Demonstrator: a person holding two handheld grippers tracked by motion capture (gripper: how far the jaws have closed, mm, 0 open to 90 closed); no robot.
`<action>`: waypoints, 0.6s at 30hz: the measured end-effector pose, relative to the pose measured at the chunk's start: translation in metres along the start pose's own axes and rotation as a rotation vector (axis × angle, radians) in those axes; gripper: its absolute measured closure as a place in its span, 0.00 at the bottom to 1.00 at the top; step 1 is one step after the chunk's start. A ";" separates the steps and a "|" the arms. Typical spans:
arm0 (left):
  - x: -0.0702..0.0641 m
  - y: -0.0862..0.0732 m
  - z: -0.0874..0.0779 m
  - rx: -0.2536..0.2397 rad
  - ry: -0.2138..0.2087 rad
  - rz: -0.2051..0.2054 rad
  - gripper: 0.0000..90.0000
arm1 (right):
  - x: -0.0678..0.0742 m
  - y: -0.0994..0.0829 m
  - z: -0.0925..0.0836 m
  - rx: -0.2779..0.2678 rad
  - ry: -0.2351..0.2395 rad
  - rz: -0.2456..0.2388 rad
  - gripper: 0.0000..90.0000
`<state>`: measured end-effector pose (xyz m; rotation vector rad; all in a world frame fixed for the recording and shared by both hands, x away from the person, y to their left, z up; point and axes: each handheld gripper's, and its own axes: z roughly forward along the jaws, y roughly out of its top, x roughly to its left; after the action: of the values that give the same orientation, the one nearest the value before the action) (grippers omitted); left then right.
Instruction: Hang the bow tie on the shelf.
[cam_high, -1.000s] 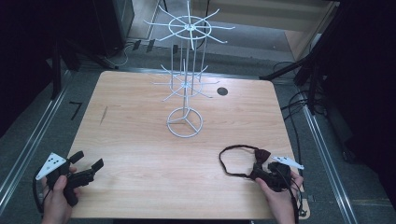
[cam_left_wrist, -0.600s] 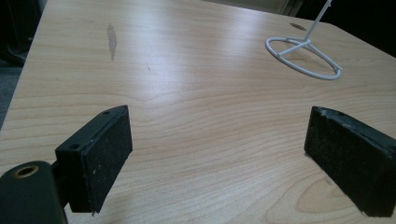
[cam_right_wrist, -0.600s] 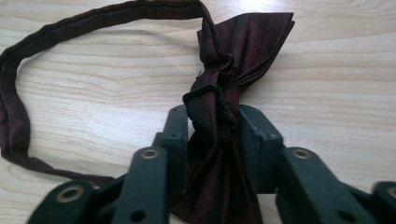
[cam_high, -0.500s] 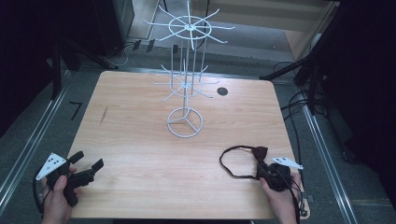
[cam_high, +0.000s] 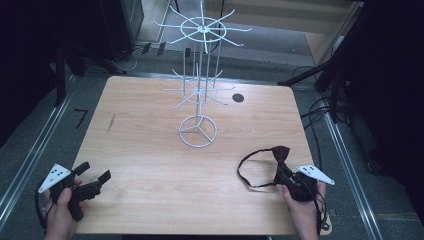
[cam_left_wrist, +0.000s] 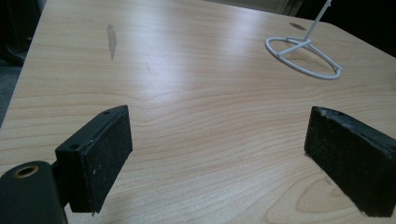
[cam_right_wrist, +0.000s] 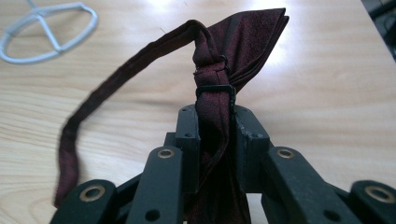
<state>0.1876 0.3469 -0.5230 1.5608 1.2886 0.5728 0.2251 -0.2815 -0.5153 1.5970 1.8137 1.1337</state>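
Clamping the right gripper (cam_right_wrist: 212, 140) hard on a dark red bow tie (cam_right_wrist: 233, 51), jaws pressed together on the knot with its little black buckle, one wing of the bow poking up and out past the tips. Sitting near the right front corner of the wooden table (cam_high: 150, 150) in the high view, right gripper (cam_high: 285, 176) held in a hand (cam_high: 302, 210) coming in from the bottom edge. Trailing off the bow tie (cam_high: 280, 152), the thin strap looping out to the left and curling back toward the jaws, lying on the wood. Can't tell if the bow itself is touching the table or being held just above it.

Hanging out at the left front corner, the left gripper (cam_high: 95, 172) with jaws spread wide apart, nothing between them, just bare wood grain in the gap. Pointing roughly toward the table's middle.

Standing upright in the middle of the table, a white wire rack (cam_high: 200, 85) with a ring base (cam_left_wrist: 303, 58) and two tiers of spokes sticking out. Sitting well apart from both grippers, with open tabletop between the bow tie and the base. Also showing a small dark hole (cam_high: 238, 98) in the tabletop behind the rack and a grey smudge (cam_left_wrist: 112, 39) on the left side.
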 end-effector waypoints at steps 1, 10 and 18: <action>0.000 0.000 0.000 0.001 0.000 0.000 0.09 | 0.002 0.001 0.000 -0.008 0.004 -0.006 0.84; 0.000 0.000 0.000 -0.003 0.001 0.000 0.09 | 0.020 0.019 -0.002 -0.085 0.050 -0.009 0.84; 0.000 0.000 -0.001 -0.005 0.003 0.002 0.09 | 0.042 0.034 0.000 -0.126 0.082 -0.033 0.84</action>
<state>0.1869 0.3468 -0.5229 1.5580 1.2870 0.5793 0.2353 -0.2423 -0.4805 1.4632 1.7750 1.2887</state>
